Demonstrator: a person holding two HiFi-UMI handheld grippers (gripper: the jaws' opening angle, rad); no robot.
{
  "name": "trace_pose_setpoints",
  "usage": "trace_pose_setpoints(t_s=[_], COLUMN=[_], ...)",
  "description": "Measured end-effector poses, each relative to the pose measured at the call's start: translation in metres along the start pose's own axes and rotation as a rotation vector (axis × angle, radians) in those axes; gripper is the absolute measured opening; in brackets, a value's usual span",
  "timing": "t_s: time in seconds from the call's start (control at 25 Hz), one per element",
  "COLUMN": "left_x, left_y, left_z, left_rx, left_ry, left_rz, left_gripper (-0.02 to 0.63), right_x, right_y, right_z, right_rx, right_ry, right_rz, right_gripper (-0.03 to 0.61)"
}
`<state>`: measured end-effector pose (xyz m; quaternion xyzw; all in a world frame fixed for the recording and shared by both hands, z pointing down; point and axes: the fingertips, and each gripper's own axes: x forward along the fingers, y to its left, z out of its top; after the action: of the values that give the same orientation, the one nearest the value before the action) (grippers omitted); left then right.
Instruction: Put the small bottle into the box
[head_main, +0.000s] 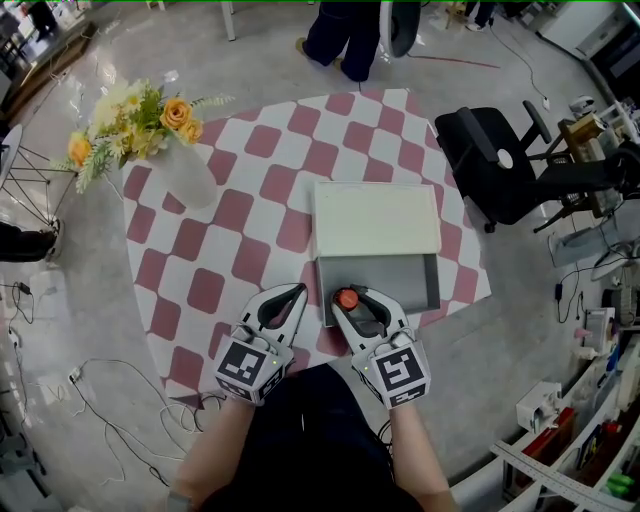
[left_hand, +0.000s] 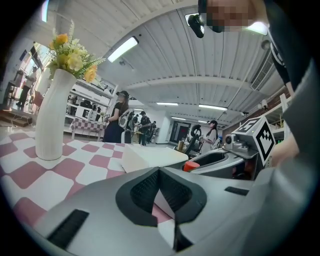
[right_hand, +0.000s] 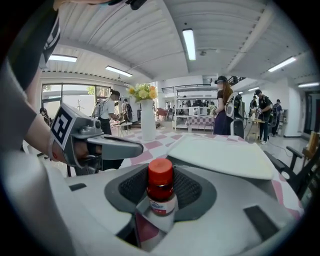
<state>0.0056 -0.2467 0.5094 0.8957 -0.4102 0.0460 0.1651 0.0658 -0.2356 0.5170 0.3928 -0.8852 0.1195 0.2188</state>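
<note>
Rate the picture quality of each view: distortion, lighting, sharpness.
Head view: evenly lit, no hard shadows, edges bent by the wide lens. Left gripper view: fisheye with dark corners, the vase leaning, ceiling lines curved, a ceiling lamp glaring. Right gripper view: the same dark rim, the bottle up close and sharp, the room behind it small and softer.

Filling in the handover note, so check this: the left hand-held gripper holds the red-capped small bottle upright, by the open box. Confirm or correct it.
Wrong gripper. The right hand-held gripper holds the red-capped small bottle upright, by the open box. The right gripper view shows the bottle clamped between its jaws.
</note>
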Motion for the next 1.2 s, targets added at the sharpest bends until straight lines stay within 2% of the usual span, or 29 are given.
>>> trace_pose_setpoints(t_s=[0.32,1.2], left_x=[-0.0009,-0.0042], left_y=[-0.001,-0.0057], left_z=[0.0007,-0.0046], left_rx=[0.001,0.0], left_ry=[0.002,0.014], left_rz=[0.008,-0.019], left_gripper=[0.006,0.006], right_x=[-0.0048,-0.0092], right_y=[0.0002,0.0028], right_z=[-0.0052,-0.0073], right_rx=[-0.01,0.013], right_ry=[0.042,0.022], right_rz=[0.001,-0.057], right_gripper=[0.152,0.153])
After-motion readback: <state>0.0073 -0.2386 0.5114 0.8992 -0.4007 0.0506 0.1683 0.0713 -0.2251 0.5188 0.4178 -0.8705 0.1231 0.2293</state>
